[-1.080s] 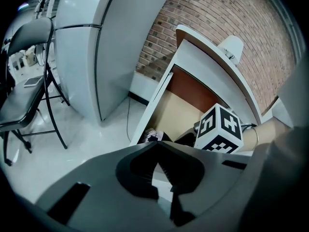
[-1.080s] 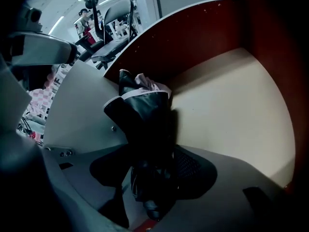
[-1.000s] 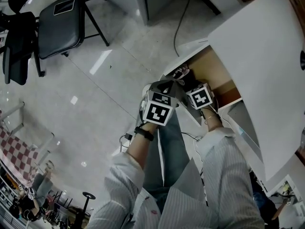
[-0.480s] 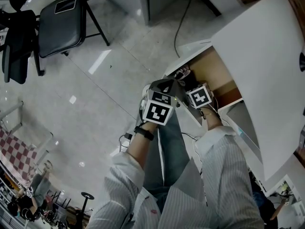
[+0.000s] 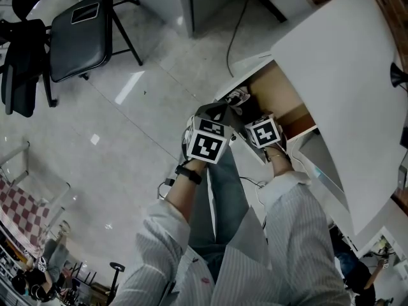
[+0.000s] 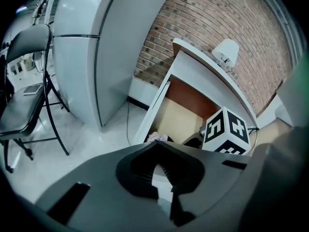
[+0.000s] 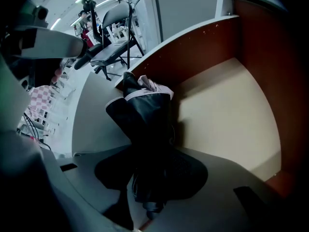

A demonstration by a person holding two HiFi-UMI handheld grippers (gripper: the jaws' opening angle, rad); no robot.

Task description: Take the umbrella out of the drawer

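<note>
The open drawer (image 5: pixel 246 81) has a tan floor (image 7: pixel 227 120) and a reddish-brown inner wall. A black folded umbrella (image 7: pixel 145 124) with a pale pink edge stands along its left wall. My right gripper (image 7: pixel 149 178) points steeply down into the drawer. Its jaws are closing, and the umbrella's lower part fills the gap between them. In the head view the right gripper (image 5: pixel 254 115) is at the drawer's mouth, with the umbrella's pale end (image 5: pixel 237 97) just beyond. My left gripper (image 5: pixel 220 115) is shut and holds nothing, beside the right one, over the drawer's front edge (image 6: pixel 152 105).
A white desk top (image 5: pixel 344 75) overhangs the drawer, with a small lamp (image 6: pixel 226 52) on it. A black folding chair (image 5: pixel 80 27) stands on the tiled floor at upper left. A cable (image 5: pixel 234 34) runs over the floor toward the drawer. A grey cabinet (image 6: pixel 87 57) stands left of it.
The right gripper with its marker cube has risen slightly at the drawer's mouth. The left gripper stays where it was.
</note>
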